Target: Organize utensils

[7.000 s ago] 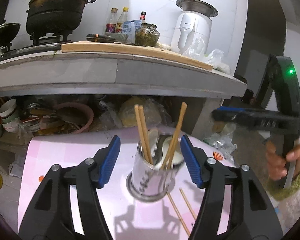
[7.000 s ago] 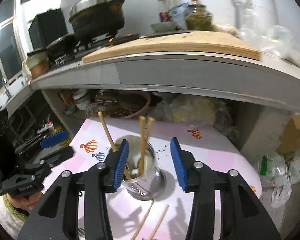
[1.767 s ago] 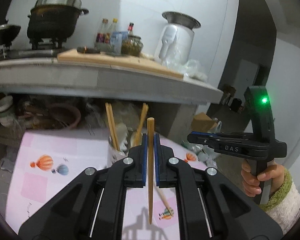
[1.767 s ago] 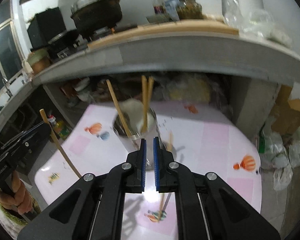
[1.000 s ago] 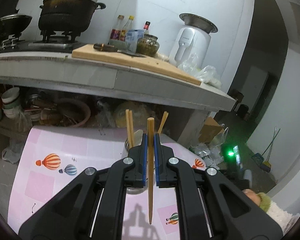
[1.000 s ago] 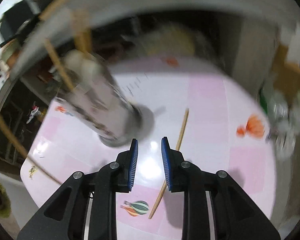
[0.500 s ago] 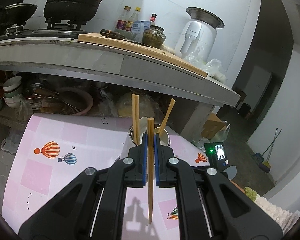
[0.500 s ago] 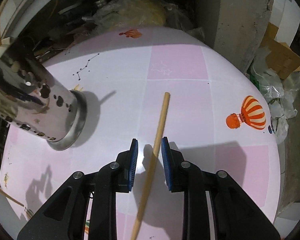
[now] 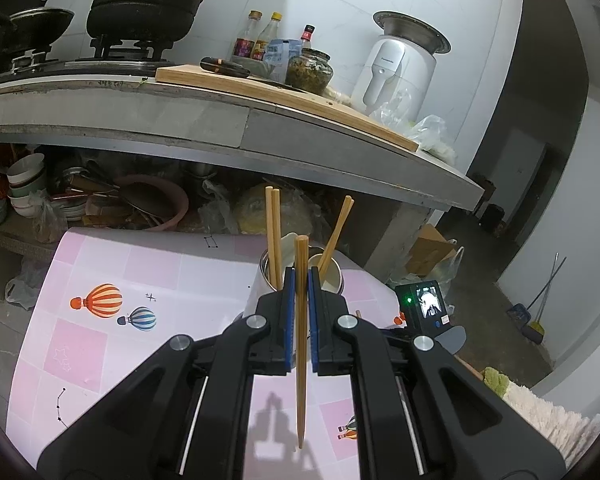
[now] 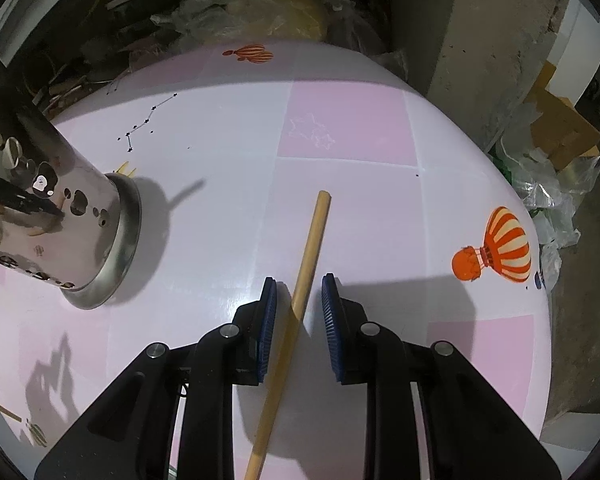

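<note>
My left gripper [image 9: 299,280] is shut on a wooden chopstick [image 9: 300,360] and holds it upright above the pink table [image 9: 100,344], just in front of the steel utensil holder [image 9: 262,280]. The holder has three chopsticks [image 9: 274,236] standing in it. My right gripper [image 10: 299,292] is open, low over the table, its blue pads [image 10: 269,312] on either side of a loose chopstick [image 10: 312,240] that lies on the tablecloth [image 10: 360,184]. The holder [image 10: 56,216] stands to the left of it in the right wrist view.
A concrete counter [image 9: 220,120] with a stove, pots, a cutting board and bottles overhangs the table's far side. Bowls and pans [image 9: 24,188] fill the shelf under it. Plastic bags and cardboard [image 10: 556,160] lie on the floor to the right.
My right gripper has dropped to the table and moved forward, so the loose chopstick now lies between its open pads. My left gripper still holds its chopstick, a little nearer the holder.
</note>
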`<state>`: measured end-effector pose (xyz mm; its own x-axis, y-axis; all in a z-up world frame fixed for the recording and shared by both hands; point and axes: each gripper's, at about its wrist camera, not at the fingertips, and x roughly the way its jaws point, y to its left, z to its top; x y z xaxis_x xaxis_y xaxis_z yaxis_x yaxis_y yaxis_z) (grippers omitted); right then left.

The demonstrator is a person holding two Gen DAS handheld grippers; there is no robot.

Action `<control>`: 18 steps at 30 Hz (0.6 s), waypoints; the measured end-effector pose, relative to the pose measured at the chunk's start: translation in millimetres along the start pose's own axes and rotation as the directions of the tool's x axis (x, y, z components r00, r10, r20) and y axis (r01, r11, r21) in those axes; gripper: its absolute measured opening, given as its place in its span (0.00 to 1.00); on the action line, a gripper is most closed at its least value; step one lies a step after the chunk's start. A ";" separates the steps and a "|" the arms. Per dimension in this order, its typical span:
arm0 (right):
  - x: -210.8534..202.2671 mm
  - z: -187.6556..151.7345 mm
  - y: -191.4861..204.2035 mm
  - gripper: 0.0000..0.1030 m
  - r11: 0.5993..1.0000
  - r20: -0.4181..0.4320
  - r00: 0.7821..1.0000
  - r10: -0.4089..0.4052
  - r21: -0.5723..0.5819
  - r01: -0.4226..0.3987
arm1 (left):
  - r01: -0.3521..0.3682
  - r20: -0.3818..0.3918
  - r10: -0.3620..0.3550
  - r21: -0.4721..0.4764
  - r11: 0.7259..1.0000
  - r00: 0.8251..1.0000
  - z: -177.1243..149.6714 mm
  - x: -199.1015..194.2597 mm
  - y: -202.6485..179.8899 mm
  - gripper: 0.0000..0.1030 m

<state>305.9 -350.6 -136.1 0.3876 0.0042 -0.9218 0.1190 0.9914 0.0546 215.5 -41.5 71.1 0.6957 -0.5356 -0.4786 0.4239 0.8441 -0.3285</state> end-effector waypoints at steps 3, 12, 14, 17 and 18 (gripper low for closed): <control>1.6 2.2 1.6 0.19 1.000 -0.005 1.000 -0.010 -0.002 0.010 | -0.001 0.001 0.001 0.000 1.000 1.000 0.1 0.1 -0.2 0.05; 3.4 6.5 10.0 0.07 0.999 -0.039 0.999 -0.034 -0.021 0.033 | -0.001 0.003 0.001 -0.001 1.000 1.000 1.5 -0.9 -1.0 0.05; 2.8 6.4 10.8 0.07 0.999 -0.041 0.998 -0.040 -0.019 0.039 | 0.000 0.007 0.000 -0.002 1.000 1.000 3.4 -1.8 -0.8 0.05; -2.7 3.8 7.9 0.06 1.000 -0.032 0.999 -0.012 0.004 0.012 | 0.001 0.013 -0.001 -0.004 1.000 1.000 4.3 -4.7 0.2 0.05; -6.0 2.5 7.0 0.06 1.000 -0.023 1.000 -0.005 0.010 0.005 | 0.003 0.015 -0.003 -0.003 1.000 1.000 4.8 -5.8 0.4 0.05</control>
<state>306.8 -344.1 -129.2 0.3654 0.0021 -0.9309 0.1307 0.9900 0.0535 214.5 -37.9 77.7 0.7033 -0.5375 -0.4653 0.4238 0.8425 -0.3326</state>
